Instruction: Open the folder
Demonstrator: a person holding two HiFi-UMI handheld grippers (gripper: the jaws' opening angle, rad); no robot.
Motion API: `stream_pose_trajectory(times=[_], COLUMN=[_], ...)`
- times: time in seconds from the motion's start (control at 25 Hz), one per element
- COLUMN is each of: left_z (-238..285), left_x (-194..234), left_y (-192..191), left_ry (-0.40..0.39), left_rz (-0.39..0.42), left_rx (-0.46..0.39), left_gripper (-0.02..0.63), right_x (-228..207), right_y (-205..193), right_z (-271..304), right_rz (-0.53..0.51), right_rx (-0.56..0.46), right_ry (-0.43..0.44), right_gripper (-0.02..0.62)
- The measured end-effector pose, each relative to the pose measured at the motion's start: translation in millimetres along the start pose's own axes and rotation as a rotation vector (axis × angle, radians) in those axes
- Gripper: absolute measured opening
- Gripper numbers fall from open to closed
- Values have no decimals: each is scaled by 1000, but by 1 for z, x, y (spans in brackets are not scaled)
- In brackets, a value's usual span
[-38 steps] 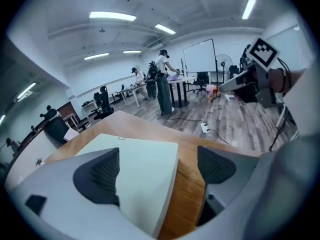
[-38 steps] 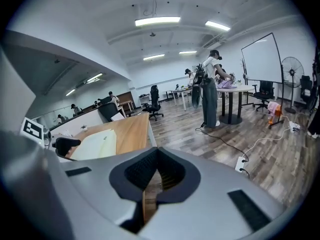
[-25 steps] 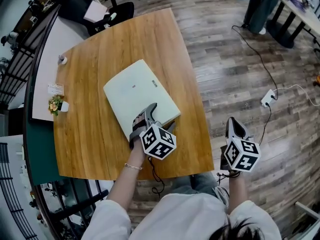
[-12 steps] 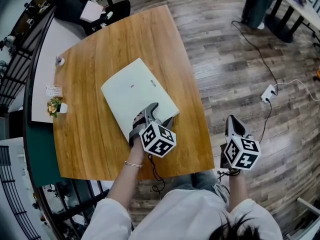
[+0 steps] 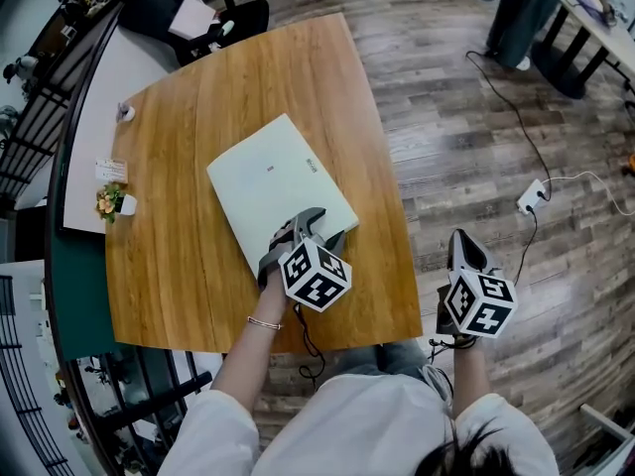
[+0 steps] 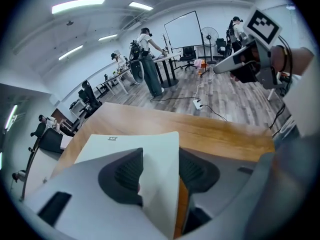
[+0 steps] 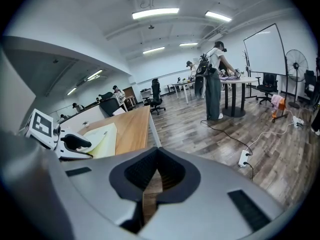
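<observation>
A pale cream folder [image 5: 278,181] lies closed on the wooden table [image 5: 179,266], one corner toward me. My left gripper [image 5: 325,224] straddles that near corner. In the left gripper view the cover's corner [image 6: 150,154] stands between the two dark pads [image 6: 125,176] of the left gripper [image 6: 160,171]. The jaws are closing, and a strip of wood still shows beside the right pad. My right gripper [image 5: 458,241] hangs off the table's right side over the floor, shut and empty [image 7: 157,171]. From the right gripper view the folder [image 7: 102,139] and left gripper [image 7: 75,144] lie far to the left.
A small flower pot [image 5: 111,204], a card [image 5: 111,172] and a small white object [image 5: 124,114] sit near the table's left edge. Office chairs [image 5: 213,23] stand beyond the far end. A power strip [image 5: 533,194] with cables lies on the floor at right, near a person's legs [image 5: 516,13].
The left gripper's jaws have narrowed around the folder's near corner. Both hands have stayed in place, and the folder shifts in the picture only as the head camera moves.
</observation>
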State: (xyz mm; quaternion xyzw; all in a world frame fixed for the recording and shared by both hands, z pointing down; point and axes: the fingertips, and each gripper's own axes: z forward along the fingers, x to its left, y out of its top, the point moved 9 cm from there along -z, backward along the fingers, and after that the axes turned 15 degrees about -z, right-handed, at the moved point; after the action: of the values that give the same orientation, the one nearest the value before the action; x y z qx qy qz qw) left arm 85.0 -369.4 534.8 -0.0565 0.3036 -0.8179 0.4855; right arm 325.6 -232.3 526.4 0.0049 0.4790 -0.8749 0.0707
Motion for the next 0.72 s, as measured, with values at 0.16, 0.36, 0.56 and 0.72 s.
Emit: stream_pose_trajectory(times=[0.16,0.36,0.56,0.72], left_z=[-9,-19,-34,-47], left_x=[3,2,4,8], left_y=[2,3,1,1], left_ry=[-16,12,35,59], left_rz=[-58,-92,-154,-262], left_rx=[-19,-60,-92,-144], left_gripper=[169,106,71,49], right_x=[2,6,9,14], right_y=[5,14,24,34], right_z=[-2,-2,-4,-2], right_rz=[-10,-27,-45,-55], right_rx=[-10,-27,-42,-66], right_ry=[10,23,37,53], right_gripper=[2,2,2,2])
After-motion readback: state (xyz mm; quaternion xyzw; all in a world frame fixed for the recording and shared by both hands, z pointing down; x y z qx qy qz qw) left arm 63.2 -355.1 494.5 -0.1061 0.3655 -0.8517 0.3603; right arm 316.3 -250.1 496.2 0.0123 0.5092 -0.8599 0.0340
